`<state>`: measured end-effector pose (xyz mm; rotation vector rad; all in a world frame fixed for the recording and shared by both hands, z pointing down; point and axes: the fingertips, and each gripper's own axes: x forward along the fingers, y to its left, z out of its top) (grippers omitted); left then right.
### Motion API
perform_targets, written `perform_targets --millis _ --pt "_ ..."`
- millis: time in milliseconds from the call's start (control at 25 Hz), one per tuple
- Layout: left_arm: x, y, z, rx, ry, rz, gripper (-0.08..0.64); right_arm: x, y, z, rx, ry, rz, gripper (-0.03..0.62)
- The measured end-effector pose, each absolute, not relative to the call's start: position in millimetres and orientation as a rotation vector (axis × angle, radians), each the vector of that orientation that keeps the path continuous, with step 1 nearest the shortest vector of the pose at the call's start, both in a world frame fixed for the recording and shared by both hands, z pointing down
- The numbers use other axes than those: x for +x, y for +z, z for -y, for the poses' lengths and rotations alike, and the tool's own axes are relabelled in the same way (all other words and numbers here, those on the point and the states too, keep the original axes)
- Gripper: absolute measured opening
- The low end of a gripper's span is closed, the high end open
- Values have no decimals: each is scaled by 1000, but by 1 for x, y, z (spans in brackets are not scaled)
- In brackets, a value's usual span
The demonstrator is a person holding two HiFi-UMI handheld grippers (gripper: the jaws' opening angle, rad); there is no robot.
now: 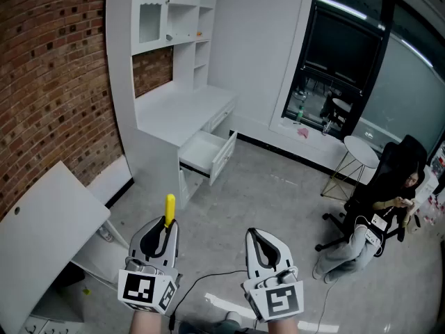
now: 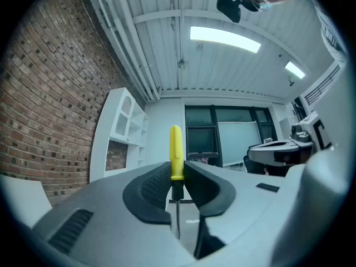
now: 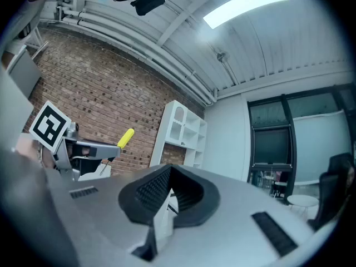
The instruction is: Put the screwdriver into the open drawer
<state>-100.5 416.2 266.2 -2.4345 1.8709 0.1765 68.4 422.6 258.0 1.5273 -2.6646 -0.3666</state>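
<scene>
One screwdriver (image 1: 170, 209) sits low and left of centre in the head view, pinched by the left gripper (image 1: 166, 225) just below its yellow handle. In the left gripper view it stands upright, with the handle above the jaws and the thin shaft hanging below. In the head view the handle points up the frame towards the open drawer (image 1: 224, 156), well apart under the white desk (image 1: 182, 111), its white inside showing. The right gripper (image 1: 254, 235) holds its jaws pressed together on nothing.
</scene>
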Motion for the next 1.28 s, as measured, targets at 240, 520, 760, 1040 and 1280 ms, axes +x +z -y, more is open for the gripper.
perform_targets --millis 240,520,760,1040,1280 --pt "-37 269 -383 -2427 205 -1893 83 127 262 -391 1473 -383 2684 9" --pt "11 269 -352 -2328 207 -1960 83 177 263 -349 1391 -379 2778 9" --pt "8 263 -327 -2273 178 -2019 83 179 260 -313 1343 -353 2843 11" --pt "-12 274 -263 -2283 160 -2032 83 163 269 -254 1330 -322 2834 11" --pt "-44 289 -167 -2357 117 -1996 83 136 279 -163 1406 -264 2756 11"
